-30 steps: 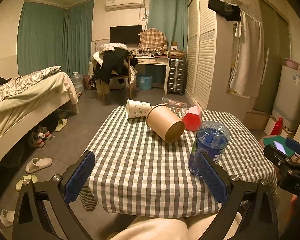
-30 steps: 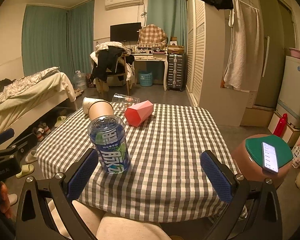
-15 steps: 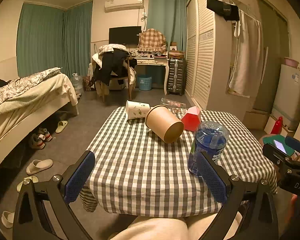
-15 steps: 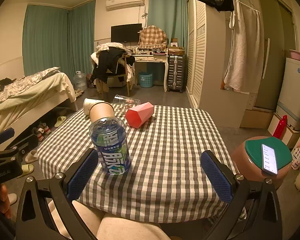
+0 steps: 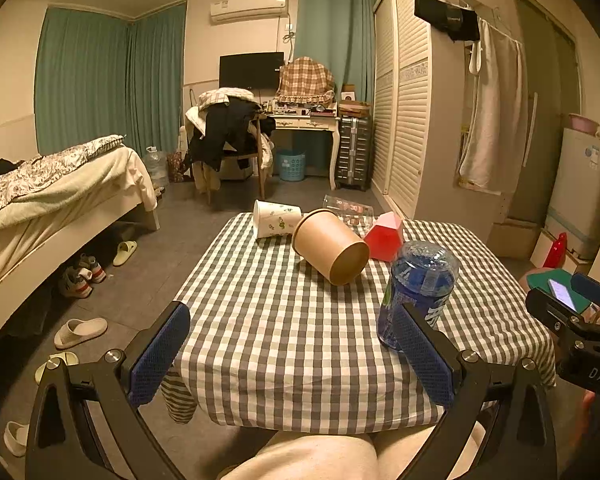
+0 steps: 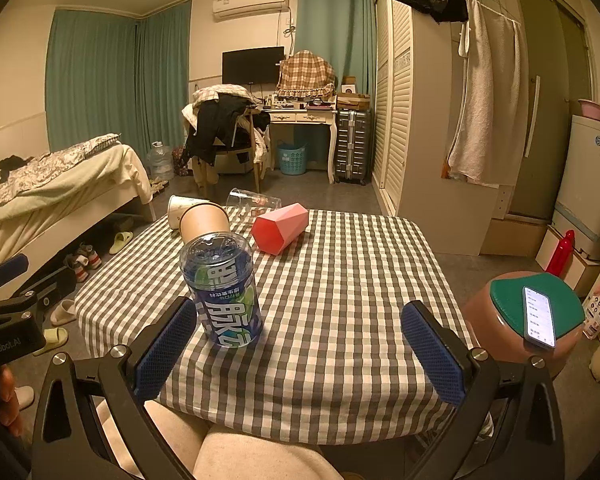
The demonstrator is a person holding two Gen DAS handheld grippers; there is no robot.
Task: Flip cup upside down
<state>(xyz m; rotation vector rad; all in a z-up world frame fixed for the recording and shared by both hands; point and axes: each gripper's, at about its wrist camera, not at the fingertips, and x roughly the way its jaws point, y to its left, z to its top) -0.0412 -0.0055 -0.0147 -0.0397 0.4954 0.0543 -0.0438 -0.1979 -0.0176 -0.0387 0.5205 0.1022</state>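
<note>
Several cups lie on the checked table [image 5: 284,328]. A brown paper cup [image 5: 330,245] lies on its side, base toward me; it also shows in the right wrist view [image 6: 204,220]. A white printed cup [image 5: 277,218], a clear cup [image 5: 348,210] and a red faceted cup [image 5: 385,236] lie on their sides behind it. A blue plastic cup [image 6: 222,290] with printed label stands near the front. My left gripper [image 5: 292,354] is open and empty at the table's near edge. My right gripper [image 6: 300,350] is open and empty, the blue cup by its left finger.
A bed [image 5: 52,200] and slippers [image 5: 80,332] are at the left. A stool with a green lid and a phone [image 6: 538,316] stands right of the table. A wardrobe [image 5: 404,120], desk and chair are behind. My knee [image 5: 312,456] is below the table edge.
Both grippers have shifted only slightly; the view has drifted a little. Nothing was grasped or moved.
</note>
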